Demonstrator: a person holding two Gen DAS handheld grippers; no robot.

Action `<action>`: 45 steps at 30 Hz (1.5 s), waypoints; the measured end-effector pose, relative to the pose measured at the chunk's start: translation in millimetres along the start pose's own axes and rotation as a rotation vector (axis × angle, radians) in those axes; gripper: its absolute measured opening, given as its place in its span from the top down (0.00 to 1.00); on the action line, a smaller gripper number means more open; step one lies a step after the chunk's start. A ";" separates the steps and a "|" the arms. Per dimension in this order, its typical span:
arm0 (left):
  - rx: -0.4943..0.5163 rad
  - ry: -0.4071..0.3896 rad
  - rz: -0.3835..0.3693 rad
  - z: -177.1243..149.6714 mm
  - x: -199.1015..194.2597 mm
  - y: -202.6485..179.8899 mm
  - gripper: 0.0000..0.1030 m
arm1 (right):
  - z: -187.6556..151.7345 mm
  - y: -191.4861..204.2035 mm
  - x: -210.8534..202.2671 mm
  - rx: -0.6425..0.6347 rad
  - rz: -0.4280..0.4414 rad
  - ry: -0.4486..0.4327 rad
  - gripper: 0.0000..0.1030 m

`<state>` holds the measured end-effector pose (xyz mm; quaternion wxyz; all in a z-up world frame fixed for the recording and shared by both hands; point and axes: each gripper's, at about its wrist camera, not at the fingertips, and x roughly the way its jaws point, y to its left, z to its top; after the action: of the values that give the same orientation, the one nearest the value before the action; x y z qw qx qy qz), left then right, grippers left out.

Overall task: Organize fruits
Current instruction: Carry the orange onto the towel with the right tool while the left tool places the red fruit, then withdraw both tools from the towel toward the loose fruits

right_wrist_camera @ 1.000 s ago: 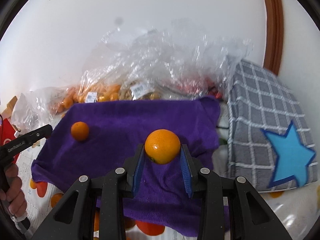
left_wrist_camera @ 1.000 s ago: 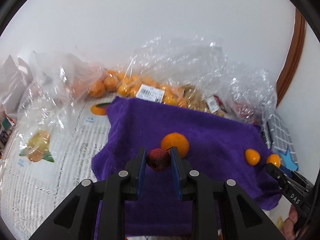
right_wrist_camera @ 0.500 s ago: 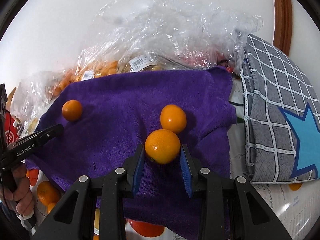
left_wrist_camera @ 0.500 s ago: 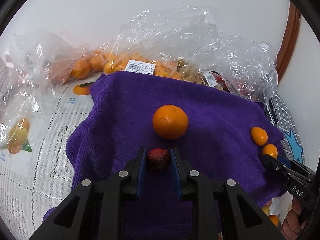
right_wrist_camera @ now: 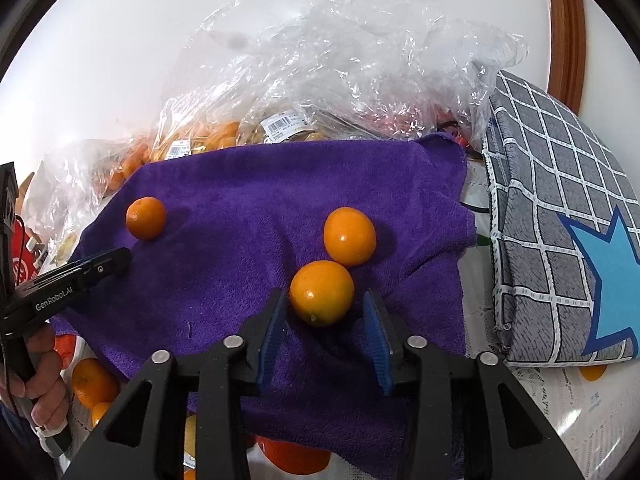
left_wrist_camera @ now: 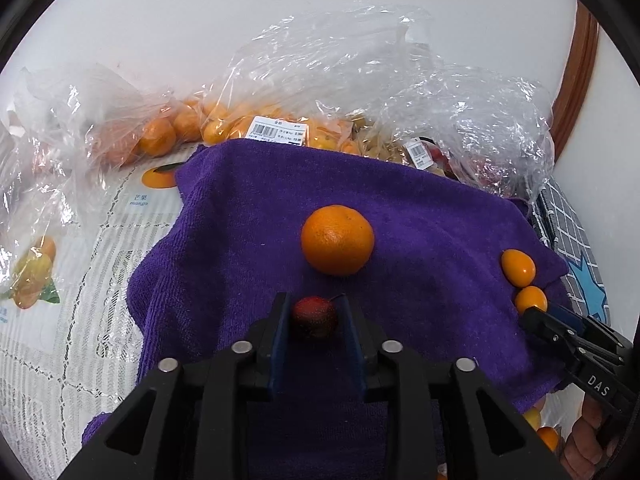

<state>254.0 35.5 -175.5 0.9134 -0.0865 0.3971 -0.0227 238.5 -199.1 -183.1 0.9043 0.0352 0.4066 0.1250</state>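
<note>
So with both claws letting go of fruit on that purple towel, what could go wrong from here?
The jaws of both claws have just been opening.

1. The small orange fruit between the right claw's open jaws sits against a second one on the rumpled purple towel; a nudge could roll either.

2. The red fruit is tiny and round between the left claw's jaws; pulling back carelessly might drag it.

3. The big orange lies just beyond, easily bumped.

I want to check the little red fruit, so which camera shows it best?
The left wrist view: the red fruit sits on the purple towel between the left gripper fingers, which have just been opening, with a gap on its right. The right wrist view shows that gripper only from the side; the fruit is hidden.
</note>
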 end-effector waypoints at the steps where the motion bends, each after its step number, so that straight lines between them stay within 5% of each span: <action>1: 0.004 -0.003 0.000 0.1 -0.6 -1.3 0.67 | 0.2 0.1 -1.0 -0.001 0.005 -0.003 0.52; 3: 0.010 -0.014 0.003 -0.1 -2.8 -3.0 0.63 | 1.0 1.8 -4.4 -0.009 0.006 -0.018 0.37; 9: 0.000 -0.056 -0.023 -0.7 -11.1 -1.7 0.55 | 3.1 4.7 -22.6 -0.016 0.017 -0.080 0.26; 12: 0.014 -0.095 -0.014 -2.0 -18.6 -5.0 0.46 | 3.0 9.1 -30.7 -0.044 0.022 -0.090 0.26; 17: 0.008 -0.165 -0.006 -6.4 -38.7 -3.4 0.44 | 1.8 16.2 -50.5 -0.073 -0.033 -0.138 0.26; 22: -0.045 -0.176 -0.028 -19.5 -61.1 10.0 0.44 | -10.5 9.6 -73.1 0.013 0.025 -0.124 0.26; 30: -0.101 -0.181 -0.046 -43.3 -90.8 33.0 0.44 | -55.9 28.5 -89.0 0.031 0.069 -0.050 0.49; 40: -0.083 -0.158 -0.042 -67.0 -107.5 38.6 0.43 | -80.2 46.5 -68.6 0.008 0.038 0.051 0.53; 45: -0.058 -0.130 -0.083 -72.7 -105.3 32.4 0.43 | -81.6 44.9 -62.6 0.030 0.062 0.062 0.64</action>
<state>128.1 68.8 -153.9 0.9327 -0.1306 0.3334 -0.0437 129.0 -174.8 -184.6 0.8864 0.0573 0.4350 0.1480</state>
